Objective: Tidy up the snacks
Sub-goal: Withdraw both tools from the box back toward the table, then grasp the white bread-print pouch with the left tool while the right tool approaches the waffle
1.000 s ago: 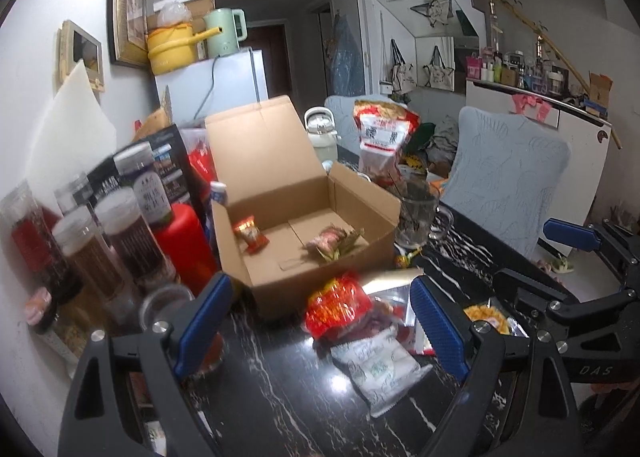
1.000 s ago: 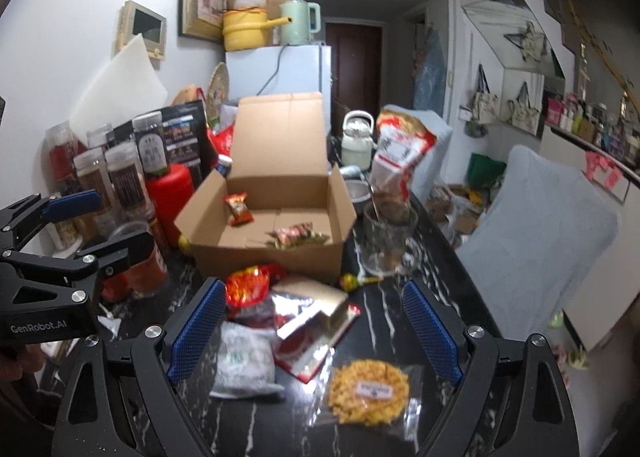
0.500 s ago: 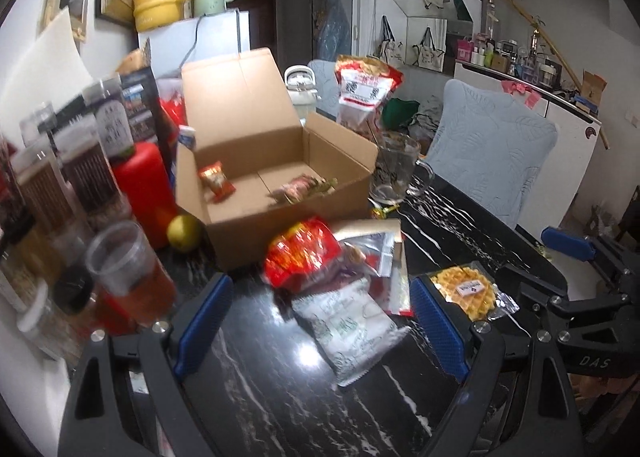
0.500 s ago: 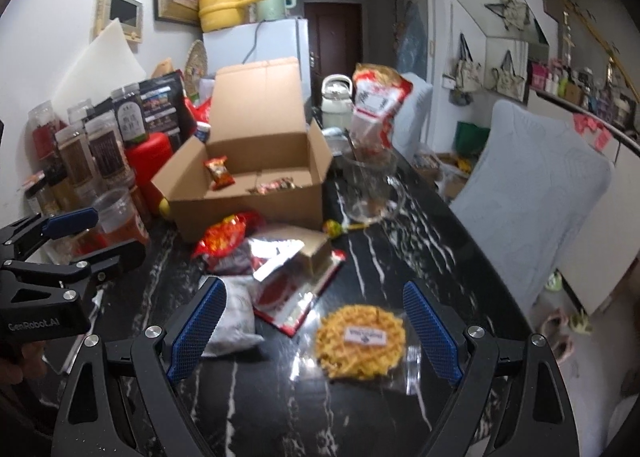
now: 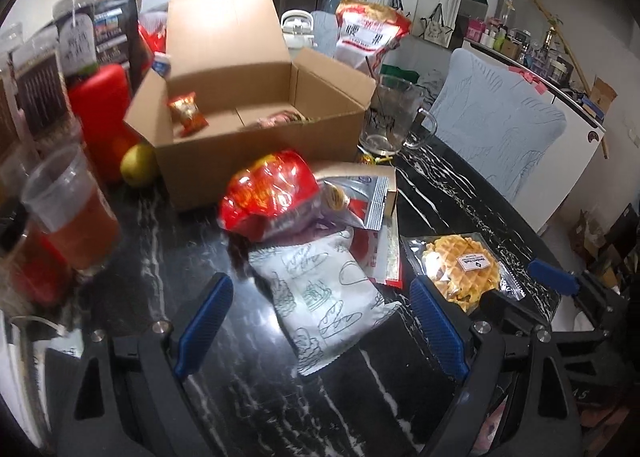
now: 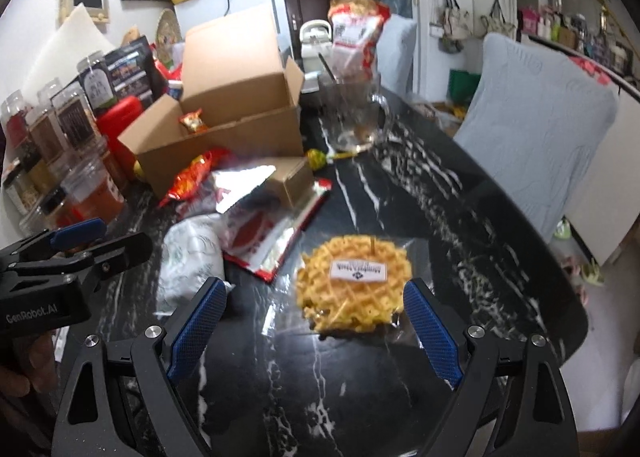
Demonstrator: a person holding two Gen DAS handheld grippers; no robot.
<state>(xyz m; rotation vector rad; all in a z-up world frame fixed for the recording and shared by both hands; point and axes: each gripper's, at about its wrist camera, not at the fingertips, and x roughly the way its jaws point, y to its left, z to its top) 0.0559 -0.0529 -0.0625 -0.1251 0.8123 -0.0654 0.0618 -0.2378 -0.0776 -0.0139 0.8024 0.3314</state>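
Now both jaws spread wide: left gripper point(image 5: 320, 325) over white bag point(image 5: 328, 297), right gripper point(image 6: 316, 321) around waffle point(image 6: 354, 283).

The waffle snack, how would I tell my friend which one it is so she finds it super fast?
Start at the open cardboard box on the black marble table, then come toward the near edge, past the pile of crinkly packets. The waffle snack lies alone in a clear wrapper, just ahead of the right tongs. It is the only round, golden, grid-patterned one, with a white label on top.

box contents point(image 5: 280, 120) mostly hidden by front wall | waffle label point(image 6: 357, 271) text blurred | jars point(image 5: 36, 93) cut off left
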